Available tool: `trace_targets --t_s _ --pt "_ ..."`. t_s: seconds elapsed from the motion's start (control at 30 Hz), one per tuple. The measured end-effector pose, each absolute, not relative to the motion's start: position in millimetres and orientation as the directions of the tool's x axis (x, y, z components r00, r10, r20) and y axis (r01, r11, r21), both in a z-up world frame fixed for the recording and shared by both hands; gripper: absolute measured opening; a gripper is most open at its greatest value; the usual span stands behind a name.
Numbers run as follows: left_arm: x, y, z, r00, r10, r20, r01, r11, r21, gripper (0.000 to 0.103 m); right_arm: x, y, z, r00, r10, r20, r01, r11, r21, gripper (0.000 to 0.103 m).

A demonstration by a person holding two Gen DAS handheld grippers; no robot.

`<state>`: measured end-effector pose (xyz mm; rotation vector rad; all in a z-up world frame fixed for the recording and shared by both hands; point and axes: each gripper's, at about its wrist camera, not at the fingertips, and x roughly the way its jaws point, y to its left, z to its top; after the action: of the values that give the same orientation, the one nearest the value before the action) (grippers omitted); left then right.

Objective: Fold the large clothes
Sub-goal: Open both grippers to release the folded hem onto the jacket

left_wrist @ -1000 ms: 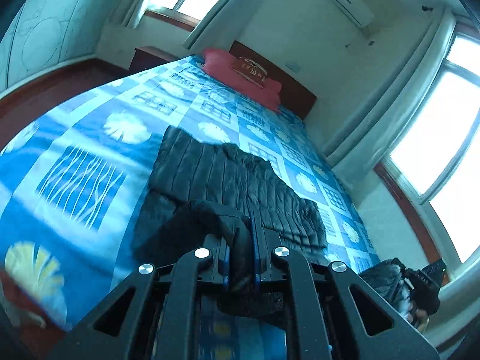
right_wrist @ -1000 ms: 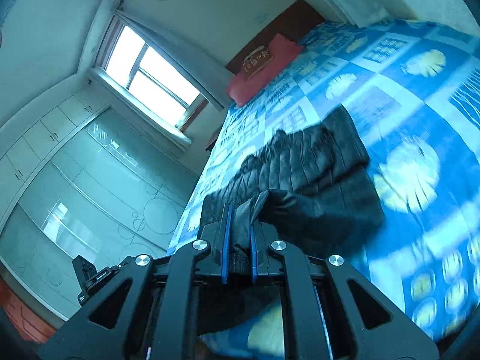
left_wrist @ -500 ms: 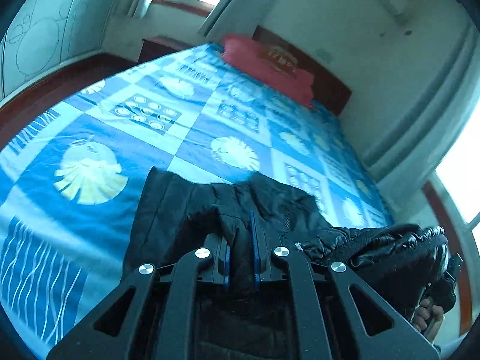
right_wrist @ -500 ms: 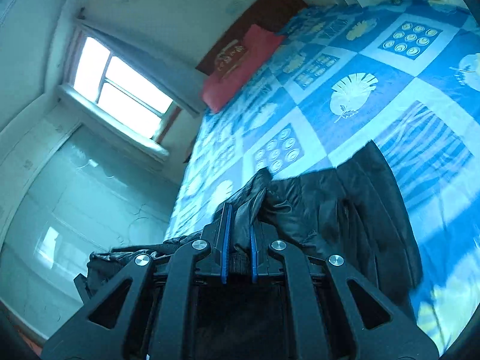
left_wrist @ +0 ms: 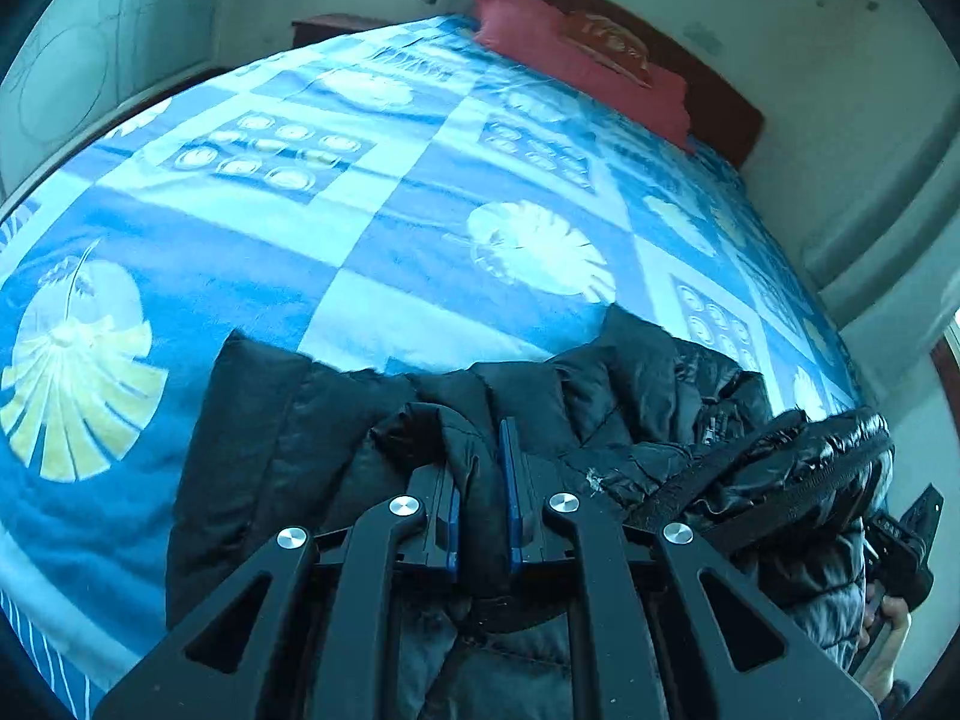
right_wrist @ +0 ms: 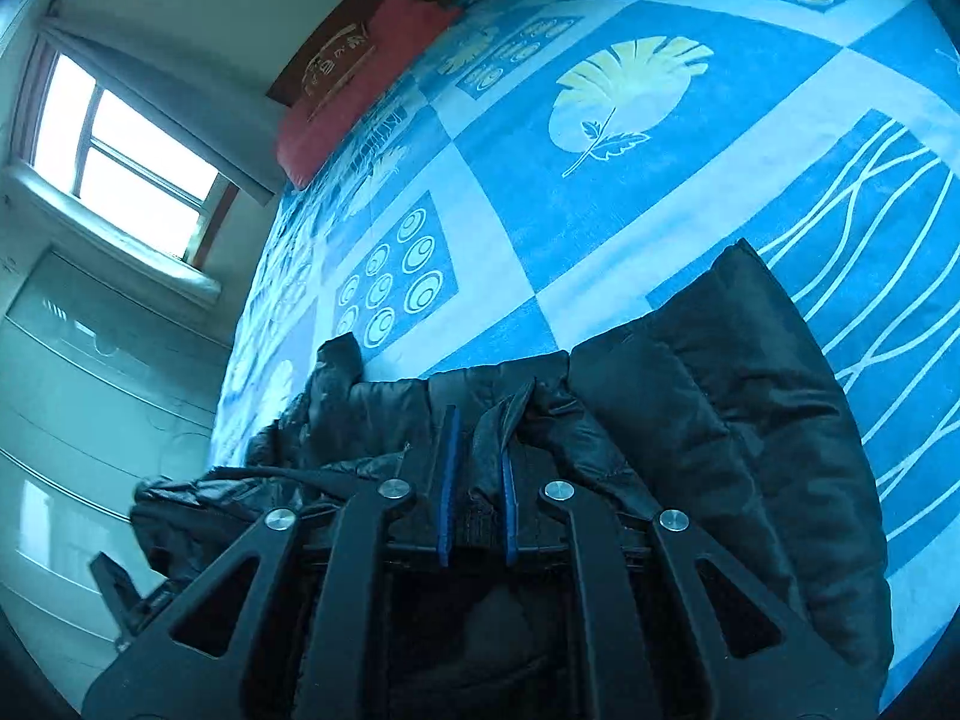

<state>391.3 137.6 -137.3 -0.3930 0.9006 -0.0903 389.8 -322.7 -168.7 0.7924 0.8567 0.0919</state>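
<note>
1. Black quilted jacket lying bunched on the blue bedspread, left gripper pinching a fold of its edge, likely for folding over.
2. Pinching another fold, right gripper; jacket spreading rightward.
3. Showing gold markings, red pillow; unreadable.

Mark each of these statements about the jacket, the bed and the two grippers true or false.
1. The left gripper is shut on the black jacket. True.
2. The right gripper is empty, jaws wide apart. False: it too pinches jacket fabric.
3. The jacket lies on a blue patterned bedspread. True.
4. The pillow at the head of the bed is green. False: it is red.
5. The jacket is white. False: black.
</note>
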Motion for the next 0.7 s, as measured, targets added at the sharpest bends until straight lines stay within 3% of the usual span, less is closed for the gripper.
trace_targets --t_s 0.1,0.13,0.17,0.2,0.23,0.27,0.3,0.33,0.4,0.5,0.7 --pt "384 142 -125 0.641 -0.264 -0.721 -0.050 0.923 -0.382 0.015 385 -326 -161 0.681 0.402 -0.611 0.203 0.699 0.686 0.022" --pt "383 144 -121 0.644 -0.273 -0.715 -0.050 0.917 -0.395 0.019 382 -328 -157 0.689 0.415 -0.594 0.190 0.688 0.700 0.029" --pt "379 148 -116 0.647 -0.289 -0.705 -0.053 0.906 -0.420 0.021 378 -331 -152 0.701 0.424 -0.574 0.177 0.676 0.715 0.038" --pt "379 151 -113 0.649 -0.306 -0.696 -0.057 0.893 -0.446 0.028 374 -333 -146 0.715 0.419 -0.560 0.171 0.672 0.720 0.060" --pt "375 160 -108 0.654 -0.342 -0.675 -0.072 0.860 -0.505 0.038 368 -336 -139 0.736 0.404 -0.543 0.163 0.673 0.722 0.068" --pt "375 164 -104 0.660 -0.359 -0.660 -0.084 0.838 -0.539 0.045 365 -338 -132 0.746 0.400 -0.532 0.155 0.673 0.723 0.068" --pt "372 175 -98 0.679 -0.378 -0.629 -0.105 0.798 -0.594 0.059 363 -341 -127 0.752 0.397 -0.525 0.153 0.670 0.726 0.068" --pt "367 182 -91 0.708 -0.370 -0.602 -0.124 0.774 -0.621 0.065 360 -344 -124 0.758 0.389 -0.524 0.159 0.668 0.727 0.068" --pt "359 193 -76 0.756 -0.343 -0.557 -0.133 0.754 -0.644 0.065 354 -346 -118 0.768 0.377 -0.518 0.164 0.666 0.727 0.068" --pt "356 184 -65 0.751 -0.327 -0.574 -0.104 0.800 -0.591 0.065 354 -328 -109 0.749 0.354 -0.560 0.143 0.739 0.658 0.066" --pt "374 132 -81 0.693 -0.224 -0.685 -0.012 0.947 -0.322 0.065 390 -260 -109 0.683 0.296 -0.668 0.054 0.891 0.451 0.060"
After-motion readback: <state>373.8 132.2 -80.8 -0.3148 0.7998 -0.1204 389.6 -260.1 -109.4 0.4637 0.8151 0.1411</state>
